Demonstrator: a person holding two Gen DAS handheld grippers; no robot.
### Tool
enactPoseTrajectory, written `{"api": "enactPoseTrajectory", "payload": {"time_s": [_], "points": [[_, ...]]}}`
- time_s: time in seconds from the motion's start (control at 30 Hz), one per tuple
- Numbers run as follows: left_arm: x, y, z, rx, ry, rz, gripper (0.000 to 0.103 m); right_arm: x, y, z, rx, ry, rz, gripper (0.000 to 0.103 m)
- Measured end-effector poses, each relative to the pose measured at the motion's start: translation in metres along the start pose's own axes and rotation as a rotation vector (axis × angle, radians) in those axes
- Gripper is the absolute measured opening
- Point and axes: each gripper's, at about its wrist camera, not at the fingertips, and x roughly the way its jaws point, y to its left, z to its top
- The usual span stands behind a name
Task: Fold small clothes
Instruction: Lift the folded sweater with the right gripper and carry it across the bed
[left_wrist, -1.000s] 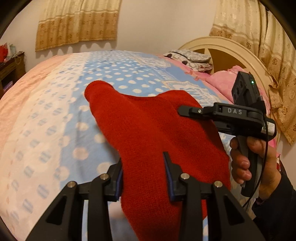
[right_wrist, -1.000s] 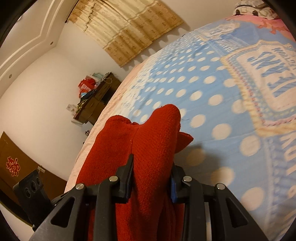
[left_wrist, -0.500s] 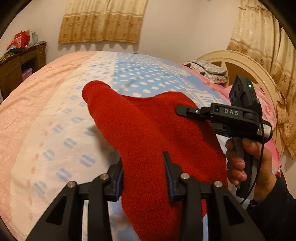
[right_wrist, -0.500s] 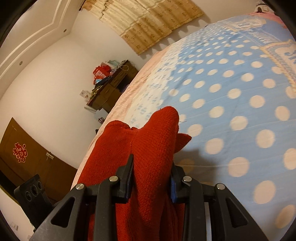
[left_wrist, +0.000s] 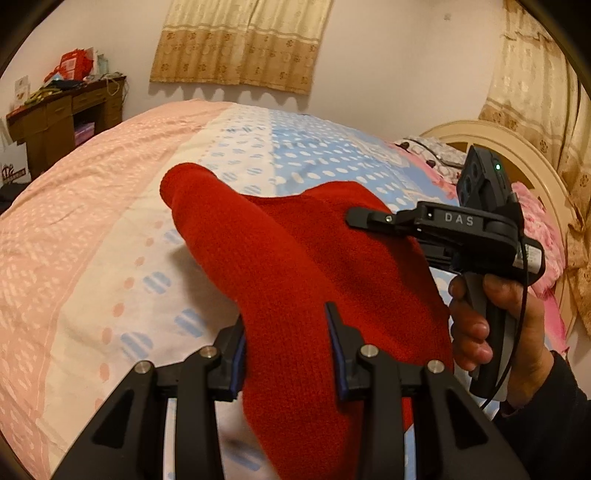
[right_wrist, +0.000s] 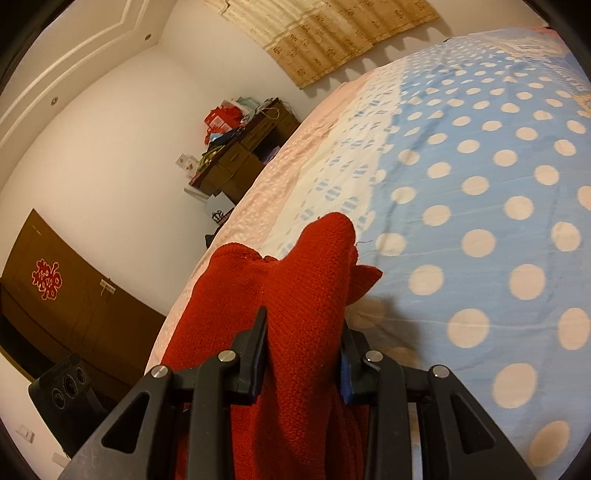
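Both grippers (left_wrist: 286, 334) (right_wrist: 303, 338) down-tilted, clamping sweater (left_wrist: 314, 266)

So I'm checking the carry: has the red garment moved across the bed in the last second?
Yes. The red garment shifted from the blue dotted area toward the bedspread's pink side.

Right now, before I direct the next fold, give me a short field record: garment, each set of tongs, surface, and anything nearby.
garment: red knit garment, lifted, spanning both tongs
left tongs: shut on one bunched edge of the garment
right tongs: shut on another bunched part
right hand: grips the handle of the right tongs
surface: bed cover, blue with pale dots, pink along one side
nearby: wooden desk piled with items; headboard; curtain
fold status: not yet laid flat
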Motion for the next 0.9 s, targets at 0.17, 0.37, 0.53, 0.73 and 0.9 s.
{"api": "enactPoseTrajectory", "payload": {"time_s": [0.17,0.37,0.53,0.73,0.9], "points": [[-0.006,0.02,-0.002,-0.031,-0.014,0.004,0.038,0.014,0.005,0.001,0.003,0.016,0.016,0.032],[-0.014,0.039,-0.005,-0.065,-0.023,0.032,0.037,0.038,0.017,0.001,-0.005,0.046,0.046,0.032],[-0.015,0.055,-0.009,-0.097,-0.02,0.047,0.037,0.059,0.029,0.002,-0.007,0.073,0.062,0.031],[-0.016,0.07,-0.014,-0.126,-0.018,0.057,0.037,0.078,0.042,0.001,-0.023,0.104,0.07,0.031],[-0.013,0.079,-0.022,-0.148,-0.001,0.057,0.037,0.09,0.043,0.001,-0.022,0.123,0.067,0.031]]}}
